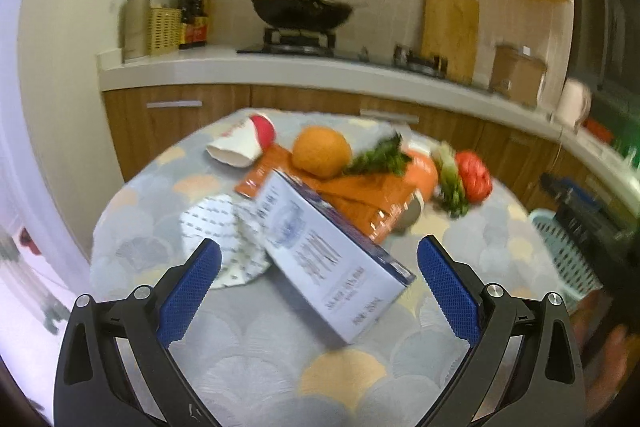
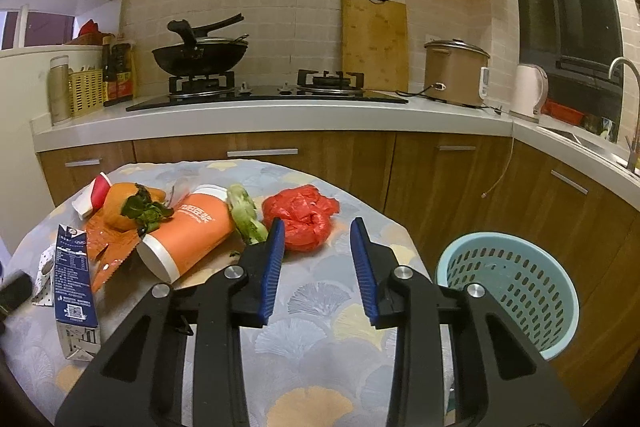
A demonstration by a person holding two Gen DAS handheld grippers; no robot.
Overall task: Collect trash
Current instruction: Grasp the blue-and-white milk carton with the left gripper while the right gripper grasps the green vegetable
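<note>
Left tongs [image 1: 320, 263]: spread wide, nothing between the blue pads, hovering just short of one white-and-blue carton [image 1: 328, 259]. The carton lies tilted on the patterned cloth of the counter [image 1: 248, 355], one end over one crumpled dotted wrapper [image 1: 216, 227].

Right tongs [image 2: 318, 259]: spread, empty, above the counter's right part. One pale blue perforated basket [image 2: 516, 291] stands just beside the counter edge, to the right.

Behind the carton, count of items on the counter: one orange foil packet [image 1: 360, 195], one orange cup with white ends [image 2: 188, 239] lying on its side, one orange fruit [image 1: 320, 151], two pieces of leafy greens [image 2: 248, 215], one crumpled red plastic bag [image 2: 300, 219], one red-and-white paper cup [image 1: 240, 143] tipped over at the far left. Left view is motion-blurred, so the packet's outline is uncertain.

Farther back: one wok [image 2: 200, 59] on the stove, one cutting board [image 2: 374, 39] leaning on the tiles.
</note>
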